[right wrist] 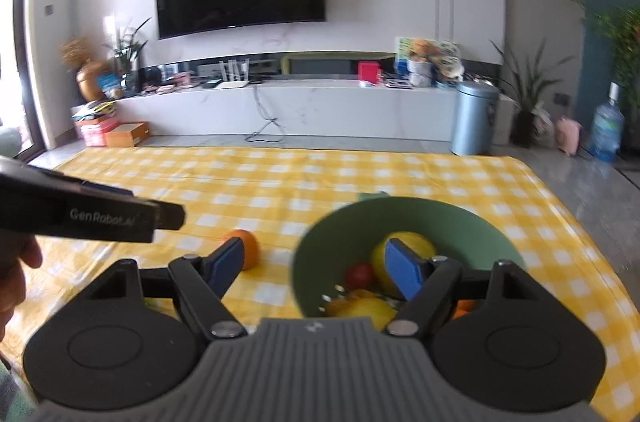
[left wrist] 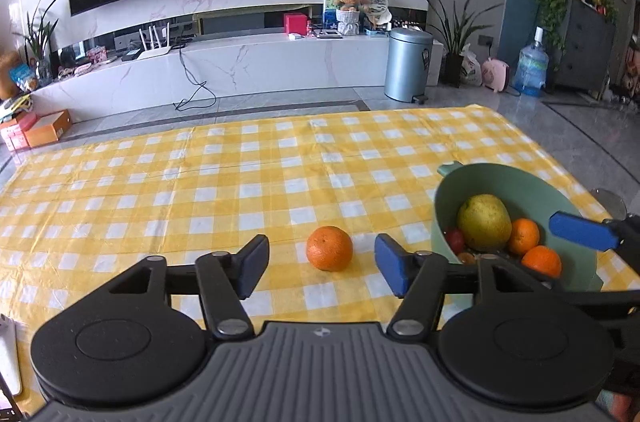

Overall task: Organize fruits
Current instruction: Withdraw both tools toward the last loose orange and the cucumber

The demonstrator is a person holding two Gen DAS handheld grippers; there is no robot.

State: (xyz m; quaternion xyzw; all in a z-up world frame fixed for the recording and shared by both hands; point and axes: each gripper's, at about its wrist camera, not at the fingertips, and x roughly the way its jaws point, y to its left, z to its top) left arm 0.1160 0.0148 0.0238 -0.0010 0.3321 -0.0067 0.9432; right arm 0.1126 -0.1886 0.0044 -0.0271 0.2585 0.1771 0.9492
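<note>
Both tongs gape wide: left tongs (left wrist: pixel 322 258) frame a dimpled orange (left wrist: pixel 329 248), right tongs (right wrist: pixel 314 268) overhang the smooth green bowl (right wrist: pixel 320 234).

A lone orange (left wrist: pixel 329 248) sits on the yellow-and-white checked cloth, round, dimpled, its stem end turned up, just left of the green bowl (left wrist: pixel 460 182) and not touching it; from the right wrist view the same orange (right wrist: pixel 249 247) shows half hidden and blurred. The bowl is pale green with a small tab handle on its far rim and appears tilted, its opening facing the cameras. Inside lie a large yellow-green pear (left wrist: pixel 484 222) near the middle, two small oranges (left wrist: pixel 524 236) stacked at its right, a small red fruit (left wrist: pixel 455 239) at its left, and a yellow fruit (right wrist: pixel 366 308) low at the front, its kind unclear.
</note>
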